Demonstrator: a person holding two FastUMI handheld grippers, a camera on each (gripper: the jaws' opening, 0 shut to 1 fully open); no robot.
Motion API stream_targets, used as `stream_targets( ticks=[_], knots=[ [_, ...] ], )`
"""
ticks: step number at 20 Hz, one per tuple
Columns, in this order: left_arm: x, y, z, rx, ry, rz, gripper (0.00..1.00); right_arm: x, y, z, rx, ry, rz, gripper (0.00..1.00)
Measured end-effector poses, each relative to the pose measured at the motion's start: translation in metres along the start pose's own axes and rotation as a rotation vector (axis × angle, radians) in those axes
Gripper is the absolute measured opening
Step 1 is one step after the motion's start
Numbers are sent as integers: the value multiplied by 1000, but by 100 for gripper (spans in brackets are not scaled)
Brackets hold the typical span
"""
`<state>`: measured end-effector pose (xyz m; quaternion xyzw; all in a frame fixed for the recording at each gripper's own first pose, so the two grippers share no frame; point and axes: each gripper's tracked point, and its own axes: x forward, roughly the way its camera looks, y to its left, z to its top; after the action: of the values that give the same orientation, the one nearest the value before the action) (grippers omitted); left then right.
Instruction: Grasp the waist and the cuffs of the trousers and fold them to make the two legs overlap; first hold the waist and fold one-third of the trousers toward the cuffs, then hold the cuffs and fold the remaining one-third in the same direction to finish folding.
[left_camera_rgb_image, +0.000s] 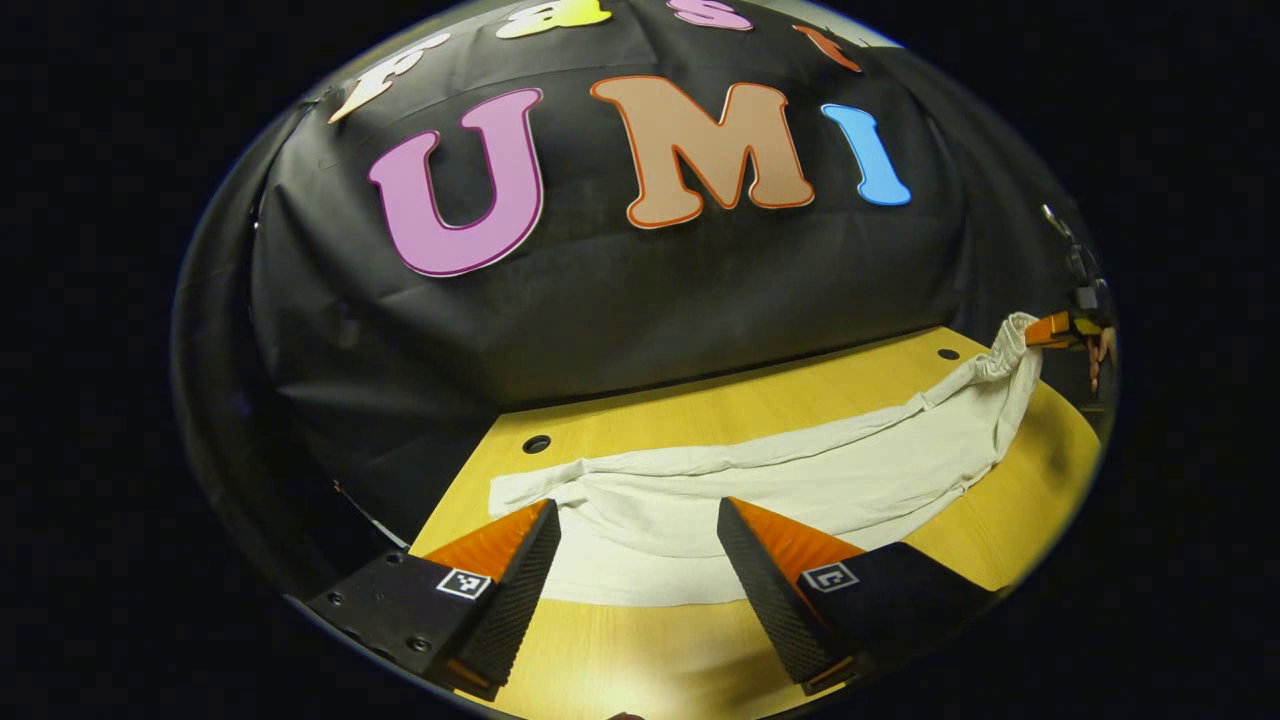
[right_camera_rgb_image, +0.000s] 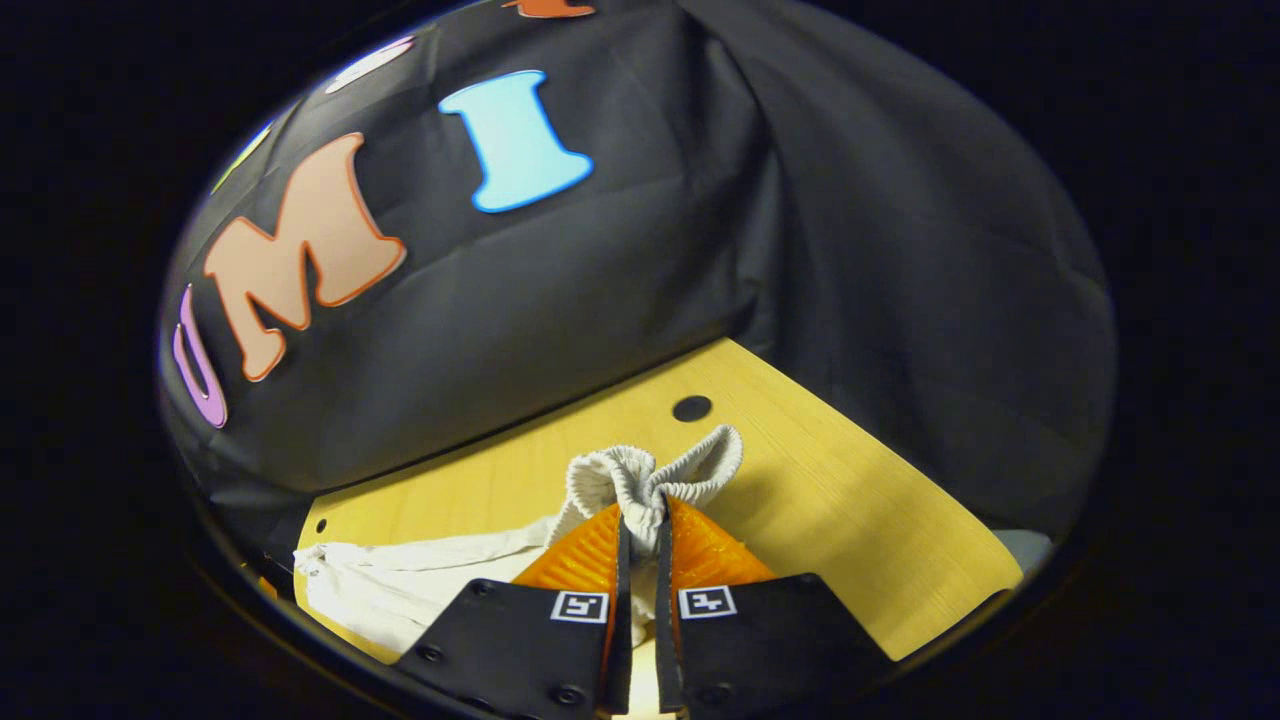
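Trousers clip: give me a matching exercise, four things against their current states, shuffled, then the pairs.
Things:
1. left claw
2. right claw
3. trousers' ribbed waistband
4. wooden table

States:
A. pinched and bunched up between two fingers
B. shut on fabric
C. open, fingers apart above the pale cloth
D. lying under the trousers, with dark round holes near its far edge

Pairs: 1-C, 2-B, 3-A, 4-D

Soft matt cloth trousers (left_camera_rgb_image: 800, 480), ribbed waistband (right_camera_rgb_image: 650, 475); smooth, faintly grained wooden table (right_camera_rgb_image: 850, 500).
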<state>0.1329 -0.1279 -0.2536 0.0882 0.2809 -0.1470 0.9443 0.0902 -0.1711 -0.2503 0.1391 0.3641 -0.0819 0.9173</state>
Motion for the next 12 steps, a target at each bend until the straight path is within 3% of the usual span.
stream_targets(
  ticks=[7,12],
  knots=[
    [-9,56,-15,-52,-4,33,96,-30,123,0,-157,-49,128,11],
    [-23,99,-33,-70,8,74,96,-35,189,-31,-226,-31,197,11]
  ],
)
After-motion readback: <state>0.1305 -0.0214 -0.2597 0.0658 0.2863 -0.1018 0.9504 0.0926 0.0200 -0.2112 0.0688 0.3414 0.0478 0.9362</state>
